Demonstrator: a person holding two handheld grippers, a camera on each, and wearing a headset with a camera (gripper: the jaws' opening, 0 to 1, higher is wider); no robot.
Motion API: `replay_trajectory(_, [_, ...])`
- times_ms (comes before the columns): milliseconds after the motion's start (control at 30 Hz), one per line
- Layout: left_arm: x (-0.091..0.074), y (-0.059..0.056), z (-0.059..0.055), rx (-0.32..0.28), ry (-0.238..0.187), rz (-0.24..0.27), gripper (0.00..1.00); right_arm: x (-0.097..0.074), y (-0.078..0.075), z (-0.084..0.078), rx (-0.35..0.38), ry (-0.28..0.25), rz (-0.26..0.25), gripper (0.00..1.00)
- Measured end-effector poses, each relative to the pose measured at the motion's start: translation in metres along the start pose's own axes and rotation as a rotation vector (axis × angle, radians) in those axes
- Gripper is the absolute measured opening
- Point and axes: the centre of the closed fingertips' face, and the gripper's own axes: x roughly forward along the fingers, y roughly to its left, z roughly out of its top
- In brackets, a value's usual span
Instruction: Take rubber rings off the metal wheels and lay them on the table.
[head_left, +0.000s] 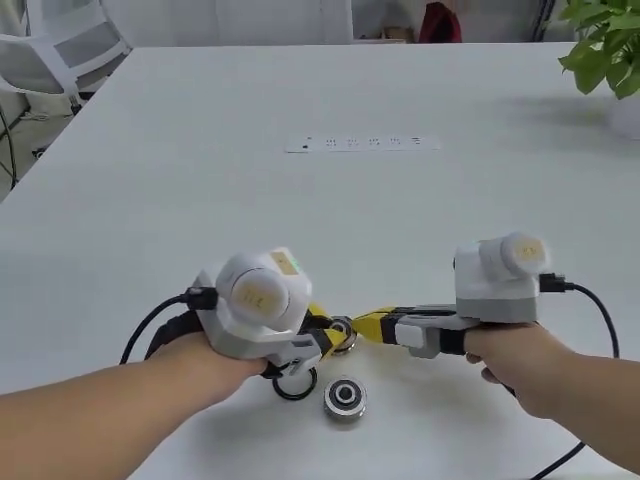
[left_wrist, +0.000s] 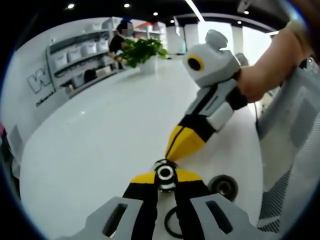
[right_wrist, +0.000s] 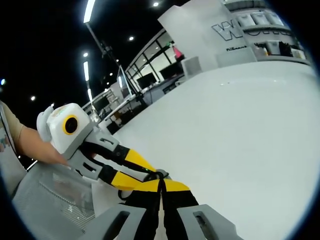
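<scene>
Pinching the small silver metal wheel in our left gripper's jaws, we judge its black rubber ring soft and stretchy; the right gripper's jaws, pressed together, touch its rim.

White table, black rubber ring, silver metal wheel with a dark hub — left claw and right claw yellow-tipped on black.
</scene>
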Motion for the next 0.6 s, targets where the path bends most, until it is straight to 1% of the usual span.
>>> replay_trajectory(200, [0.0,0.0,0.0,0.0,0.0,0.001,0.12,0.003,0.008,-0.002,-0.009,0.012,0.029,0.0])
replay_trajectory(533, [0.0,-0.001,-0.001,-0.004,-0.004,0.004,0.12,0.003,0.012,-0.001,0.005,0.006,0.062,0.0])
replay_trajectory(567, [0.0,-0.001,-0.001,-0.005,-0.004,0.004,0.12,0.003,0.013,0.0,0.008,0.003,0.067,0.0])
replay_trajectory(600, [0.0,-0.001,-0.001,-0.005,-0.004,0.004,0.12,0.003,0.018,0.002,0.022,-0.012,0.096,0.0])
